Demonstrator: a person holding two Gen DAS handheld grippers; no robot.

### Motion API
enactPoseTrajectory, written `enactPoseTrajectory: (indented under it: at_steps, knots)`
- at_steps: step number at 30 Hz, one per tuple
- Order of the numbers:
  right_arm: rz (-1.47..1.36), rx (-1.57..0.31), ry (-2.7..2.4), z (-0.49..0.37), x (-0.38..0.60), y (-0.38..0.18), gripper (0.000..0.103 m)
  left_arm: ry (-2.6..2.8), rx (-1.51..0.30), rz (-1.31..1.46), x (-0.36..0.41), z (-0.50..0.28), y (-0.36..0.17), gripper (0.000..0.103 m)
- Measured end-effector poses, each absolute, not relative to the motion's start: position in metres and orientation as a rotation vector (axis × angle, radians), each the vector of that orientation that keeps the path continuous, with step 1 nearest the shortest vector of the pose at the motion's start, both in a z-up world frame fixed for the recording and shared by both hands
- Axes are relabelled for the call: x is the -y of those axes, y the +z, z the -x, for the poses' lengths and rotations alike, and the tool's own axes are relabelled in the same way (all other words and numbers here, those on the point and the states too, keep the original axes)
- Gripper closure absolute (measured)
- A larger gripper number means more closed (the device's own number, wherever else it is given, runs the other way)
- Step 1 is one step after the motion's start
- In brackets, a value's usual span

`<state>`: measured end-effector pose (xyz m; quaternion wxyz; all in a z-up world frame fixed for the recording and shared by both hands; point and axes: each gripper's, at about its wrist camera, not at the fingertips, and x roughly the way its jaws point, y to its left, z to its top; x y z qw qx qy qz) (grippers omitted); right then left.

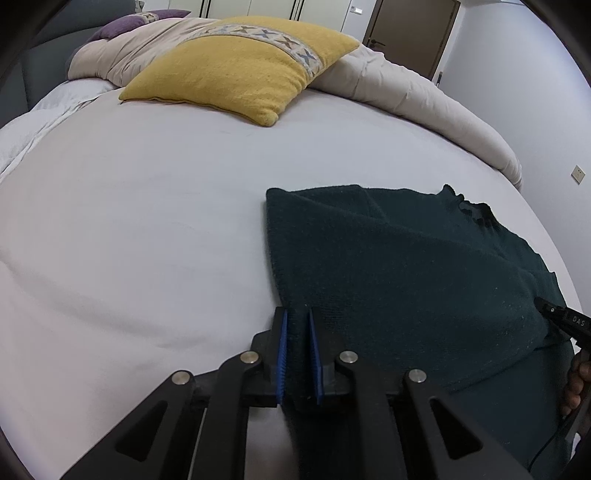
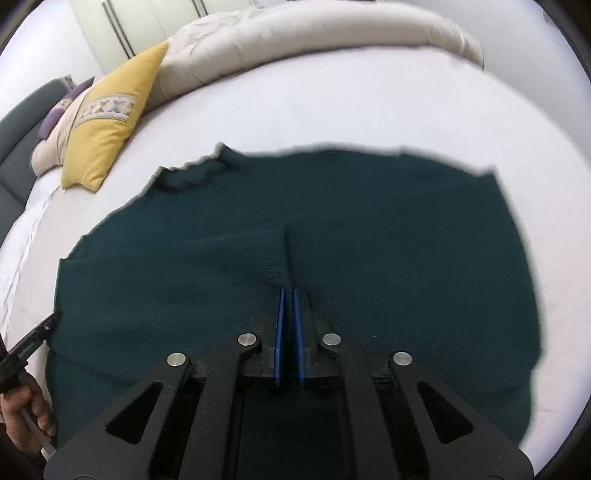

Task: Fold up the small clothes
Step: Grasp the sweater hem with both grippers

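A dark green knit sweater (image 1: 399,266) lies on the white bed sheet (image 1: 147,221), partly folded, its collar at the far right. It also shows in the right wrist view (image 2: 332,206), spread wide. My left gripper (image 1: 295,314) is shut on the sweater's near left edge, cloth pinched between its blue pads (image 1: 282,350). My right gripper (image 2: 288,291) is shut on a raised fold of the sweater's near edge. The right gripper's body shows at the right edge of the left wrist view (image 1: 561,317), and the left gripper's at the left of the right wrist view (image 2: 33,343).
A yellow cushion (image 1: 240,66) and a beige duvet (image 1: 406,85) lie at the far side of the bed. A purple pillow (image 1: 122,26) and a grey headboard (image 2: 14,133) are at the far left. A brown door (image 1: 410,33) stands behind.
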<state>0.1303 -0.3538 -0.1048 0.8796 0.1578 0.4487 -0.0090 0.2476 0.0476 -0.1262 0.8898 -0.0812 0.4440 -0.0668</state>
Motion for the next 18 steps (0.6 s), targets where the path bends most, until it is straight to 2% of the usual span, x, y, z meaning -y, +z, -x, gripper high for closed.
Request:
enactPoseTrajectory:
  at_steps: [2,4,5,6,8,9,12,13,15,18]
  knots:
    - [-0.401,-0.903,0.008,-0.125,0.364,-0.105,0.1,-0.143,-0.924,0.171,-0.048,-0.248,-0.126,0.089]
    - [-0.415,-0.904,0.008,-0.119,0.368,-0.1,0.096,-0.141,-0.929,0.19,-0.052,-0.246,-0.122,0.084]
    - [-0.404,-0.91,-0.018,-0.115,0.369,-0.095,0.096,-0.138,-0.932,0.204,-0.055,-0.244,-0.119,0.078]
    - [-0.394,-0.912,-0.047,-0.107,0.372,-0.088,0.095,-0.138,-0.938,0.23,-0.06,-0.237,-0.114,0.066]
    - [-0.403,-0.885,-0.057,-0.086,0.377,-0.075,0.09,-0.147,-0.936,0.246,-0.066,-0.223,-0.107,0.056]
    - [-0.409,-0.865,-0.053,-0.072,0.381,-0.067,0.086,-0.154,-0.93,0.253,-0.07,-0.21,-0.101,0.056]
    - [-0.427,-0.811,-0.042,-0.019,0.388,-0.048,0.048,-0.197,-0.932,0.291,-0.085,-0.17,-0.09,0.049]
    - [-0.438,-0.777,-0.038,0.002,0.391,-0.042,0.032,-0.203,-0.93,0.299,-0.09,-0.155,-0.087,0.047]
    - [-0.445,-0.726,-0.025,0.043,0.395,-0.032,0.028,-0.224,-0.939,0.323,-0.098,-0.123,-0.085,0.04]
    - [-0.453,-0.739,0.023,0.093,0.398,-0.028,0.028,-0.284,-0.991,0.401,-0.107,-0.076,-0.089,0.04]
